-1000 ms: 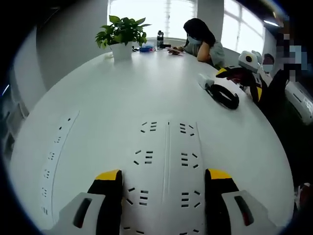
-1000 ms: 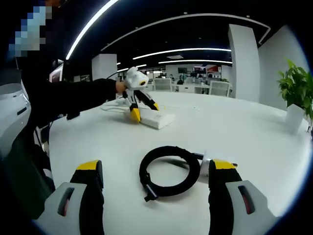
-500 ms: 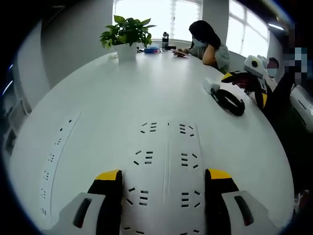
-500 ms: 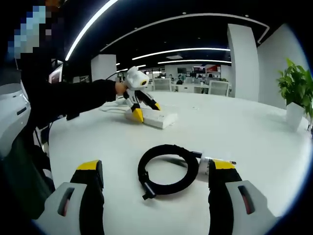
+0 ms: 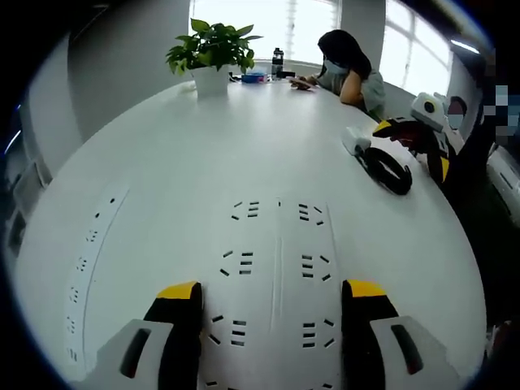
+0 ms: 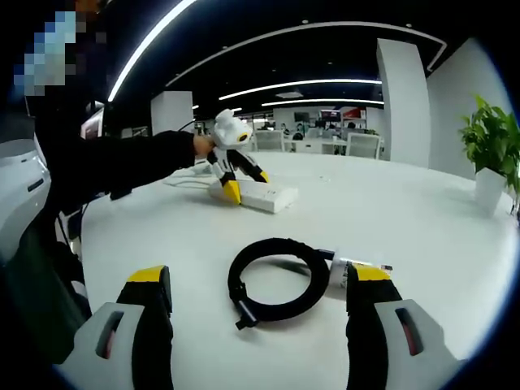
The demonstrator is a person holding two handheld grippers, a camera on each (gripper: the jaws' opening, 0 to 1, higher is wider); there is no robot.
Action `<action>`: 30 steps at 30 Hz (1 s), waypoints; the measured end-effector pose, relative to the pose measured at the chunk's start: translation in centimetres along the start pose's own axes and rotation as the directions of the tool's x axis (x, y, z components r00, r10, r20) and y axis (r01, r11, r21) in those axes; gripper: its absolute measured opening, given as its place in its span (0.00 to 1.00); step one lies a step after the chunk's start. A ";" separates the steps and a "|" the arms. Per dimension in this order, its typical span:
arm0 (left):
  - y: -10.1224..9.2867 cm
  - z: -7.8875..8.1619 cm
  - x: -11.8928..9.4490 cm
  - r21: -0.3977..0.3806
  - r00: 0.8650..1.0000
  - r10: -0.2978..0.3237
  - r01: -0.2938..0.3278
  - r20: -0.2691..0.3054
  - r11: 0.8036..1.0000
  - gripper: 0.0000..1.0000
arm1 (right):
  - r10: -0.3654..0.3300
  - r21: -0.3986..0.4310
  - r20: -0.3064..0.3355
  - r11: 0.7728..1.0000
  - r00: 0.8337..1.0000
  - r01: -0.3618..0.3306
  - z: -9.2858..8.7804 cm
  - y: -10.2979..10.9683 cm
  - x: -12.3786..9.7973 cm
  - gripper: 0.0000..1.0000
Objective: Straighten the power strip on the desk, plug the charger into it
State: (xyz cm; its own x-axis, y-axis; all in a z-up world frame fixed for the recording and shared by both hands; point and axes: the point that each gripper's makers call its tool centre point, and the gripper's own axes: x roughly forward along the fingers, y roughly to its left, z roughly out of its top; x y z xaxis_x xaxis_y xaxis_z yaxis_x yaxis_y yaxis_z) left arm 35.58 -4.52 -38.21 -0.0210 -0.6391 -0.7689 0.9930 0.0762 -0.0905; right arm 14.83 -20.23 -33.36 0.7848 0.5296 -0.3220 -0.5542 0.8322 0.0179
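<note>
The white power strip (image 5: 275, 244) lies flat on the white desk, and my left gripper (image 5: 272, 291) is shut on it, one jaw pressed against each long side. From the right gripper view the power strip (image 6: 268, 196) sits farther back with the left gripper (image 6: 244, 183) clamped over its near end. The white charger (image 6: 335, 270) and its coiled black cable (image 6: 276, 282) lie just ahead of my right gripper (image 6: 260, 280), which is open and holds nothing. The left gripper view has the charger (image 5: 354, 140), the cable (image 5: 388, 169) and the right gripper (image 5: 406, 145) at the right.
A potted plant (image 5: 210, 57) stands at the far end of the desk, where a seated person (image 5: 348, 71) leans on it. A second long socket strip (image 5: 88, 268) runs along the left edge. The desk edge (image 6: 89, 219) curves close on the left.
The left gripper has turned the power strip slightly on the desk; the strip stays fixed between its jaws while the background shifts. The right gripper has barely moved.
</note>
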 end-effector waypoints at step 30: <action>-0.3 2.0 1.5 -0.023 0.999 0.041 -0.040 0.033 0.999 0.71 | -0.009 0.011 0.003 1.000 1.000 0.009 -0.3 -0.4 -0.4 0.89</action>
State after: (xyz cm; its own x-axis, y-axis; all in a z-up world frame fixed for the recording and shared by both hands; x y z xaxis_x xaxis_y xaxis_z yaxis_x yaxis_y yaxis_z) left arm 35.52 -7.02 -38.11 0.0236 -0.6604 -0.7506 0.9901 0.1192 -0.0738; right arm 14.67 -20.85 -33.47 0.7907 0.5223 -0.3192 -0.5439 0.8388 0.0251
